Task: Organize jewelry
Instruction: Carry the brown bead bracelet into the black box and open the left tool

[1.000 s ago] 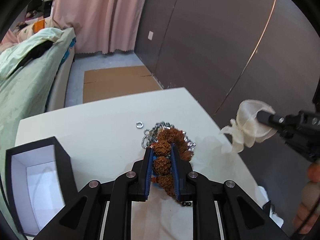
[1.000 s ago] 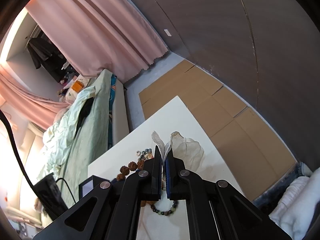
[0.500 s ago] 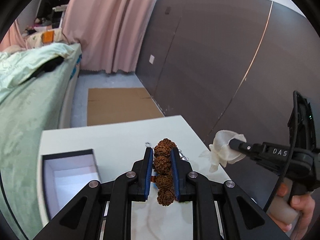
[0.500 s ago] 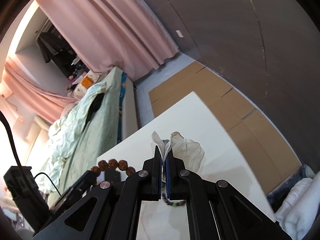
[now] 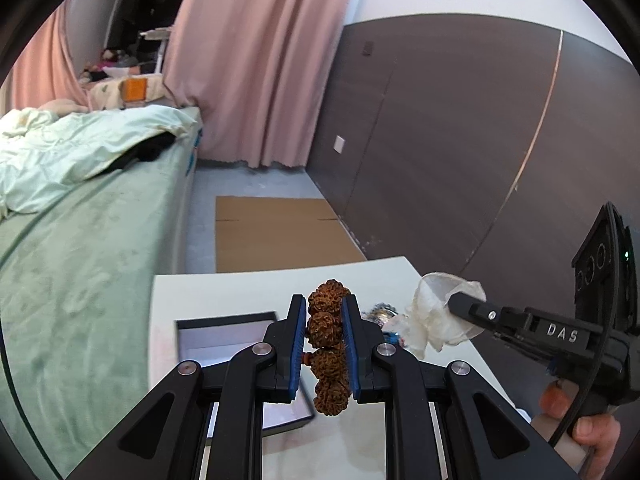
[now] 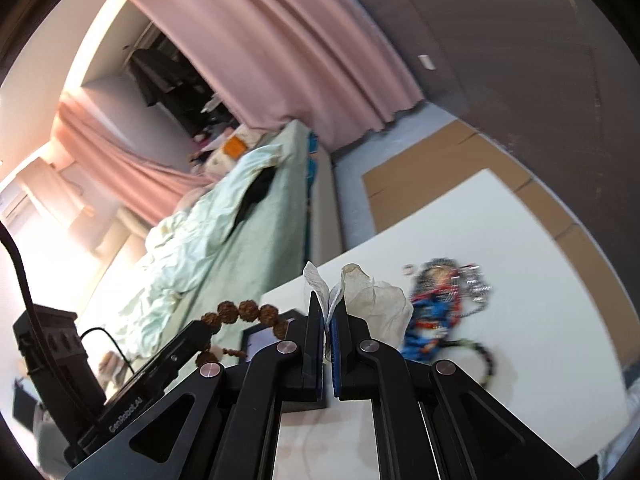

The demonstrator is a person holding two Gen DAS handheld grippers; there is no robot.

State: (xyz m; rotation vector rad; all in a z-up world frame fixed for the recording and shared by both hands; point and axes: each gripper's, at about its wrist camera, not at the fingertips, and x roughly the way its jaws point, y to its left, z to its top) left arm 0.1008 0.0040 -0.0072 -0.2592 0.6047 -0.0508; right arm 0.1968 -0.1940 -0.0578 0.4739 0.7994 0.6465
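My left gripper [image 5: 324,312] is shut on a brown rough-bead bracelet [image 5: 326,326], held above the white table [image 5: 224,292] over the open black box with a white inside [image 5: 224,340]. The bracelet also shows in the right wrist view [image 6: 240,312], hanging from the left gripper [image 6: 200,334]. My right gripper [image 6: 327,304] is shut on a sheer white pouch [image 6: 372,300], held in the air; it shows in the left wrist view too [image 5: 440,312]. A pile of chains and a blue piece [image 6: 444,300] lies on the table to the right.
A dark bead bracelet [image 6: 484,360] lies on the table [image 6: 500,220] near the pile. A bed with green covers [image 5: 80,208] stands left of the table. Cardboard [image 5: 276,232] lies on the floor beyond it, by a dark wall.
My left gripper has lifted the brown bracelet off the pile and carried it left over the box. My right gripper has shifted with the pouch, bringing the jewelry pile into its view.
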